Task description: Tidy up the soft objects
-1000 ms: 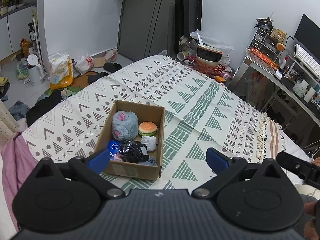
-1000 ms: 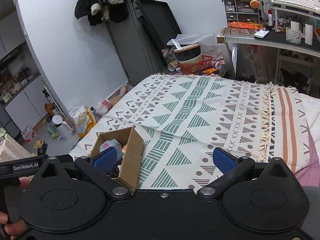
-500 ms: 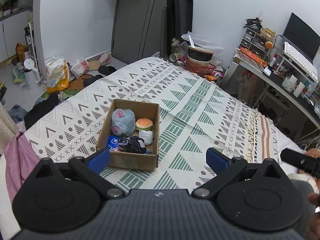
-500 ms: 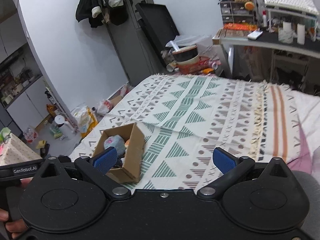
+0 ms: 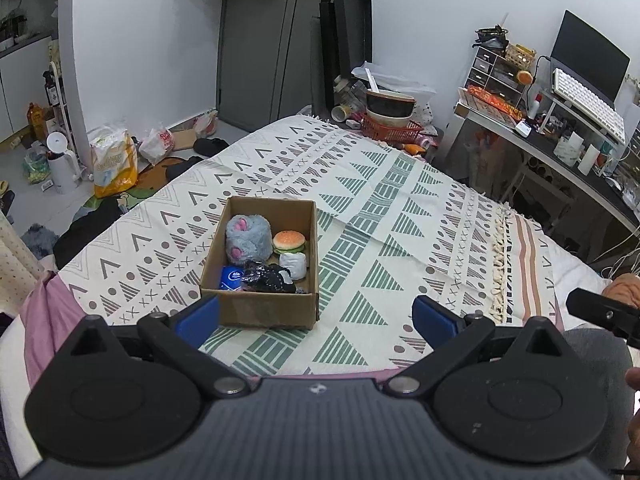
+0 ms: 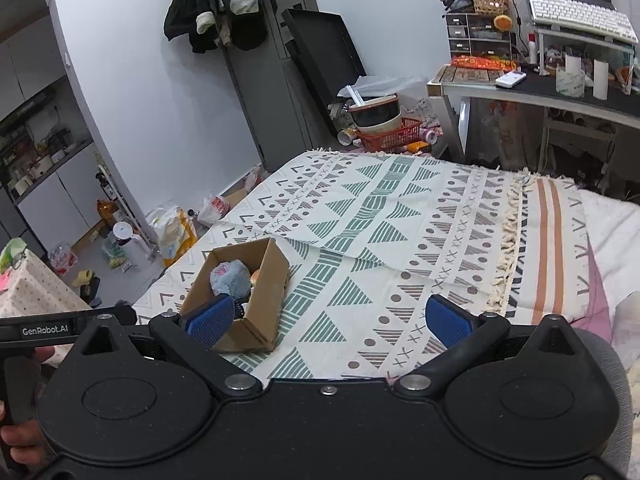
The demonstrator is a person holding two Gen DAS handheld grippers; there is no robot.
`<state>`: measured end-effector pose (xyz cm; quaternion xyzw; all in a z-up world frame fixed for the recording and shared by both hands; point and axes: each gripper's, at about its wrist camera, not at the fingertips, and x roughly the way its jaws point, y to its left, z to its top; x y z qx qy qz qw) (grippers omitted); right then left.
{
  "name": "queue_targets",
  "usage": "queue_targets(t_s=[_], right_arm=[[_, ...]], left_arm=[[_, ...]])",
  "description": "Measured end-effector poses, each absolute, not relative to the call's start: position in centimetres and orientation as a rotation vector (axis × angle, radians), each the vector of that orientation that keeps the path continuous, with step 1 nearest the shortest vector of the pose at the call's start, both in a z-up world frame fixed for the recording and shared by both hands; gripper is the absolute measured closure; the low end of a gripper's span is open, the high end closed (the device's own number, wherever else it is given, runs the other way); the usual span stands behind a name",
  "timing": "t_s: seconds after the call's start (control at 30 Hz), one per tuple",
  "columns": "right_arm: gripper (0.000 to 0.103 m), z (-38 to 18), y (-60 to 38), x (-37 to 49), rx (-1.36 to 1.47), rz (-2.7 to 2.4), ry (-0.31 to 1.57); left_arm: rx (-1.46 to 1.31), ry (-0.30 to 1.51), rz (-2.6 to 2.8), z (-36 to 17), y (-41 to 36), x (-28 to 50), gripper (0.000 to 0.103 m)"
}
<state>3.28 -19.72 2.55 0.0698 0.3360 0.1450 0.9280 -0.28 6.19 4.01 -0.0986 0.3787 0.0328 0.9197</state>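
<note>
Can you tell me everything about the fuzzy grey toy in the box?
The fuzzy grey plush toy looks like a round, fluffy ball with small pink patches, maybe ears or paws. It sits in the far left corner of the open brown cardboard box on the patterned bedspread, right beside the little toy hamburger. Neither gripper touches it.

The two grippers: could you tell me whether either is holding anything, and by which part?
Nothing is held. The left gripper and the right gripper both stand open and empty.
</note>
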Motion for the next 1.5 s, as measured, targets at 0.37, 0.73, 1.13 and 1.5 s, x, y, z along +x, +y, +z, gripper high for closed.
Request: queue_targets(t_s=[0.37, 0.73, 1.13, 1.5], right_arm=[[0.0, 1.7, -19.0, 3.1, 0.096, 0.299, 0.703], [0.0, 1.1, -18.8, 2.9, 0.113, 0.323, 0.724], [0.0, 1.2, -18.7, 2.7, 0.1, 0.33, 0.717], [0.0, 1.1, -18.7, 2.7, 0.101, 0.325, 0.718]], left_arm=[[-0.18, 0.772, 0.08, 4.3, 6.6, -1.2, 0.001], [-0.171, 0.77, 0.082, 4.4, 6.6, -1.7, 0.001], [-0.18, 0.774, 0.067, 4.3, 6.6, -1.9, 0.001], [-0.175, 0.784, 0.07, 4.3, 6.3, -1.4, 0.001]])
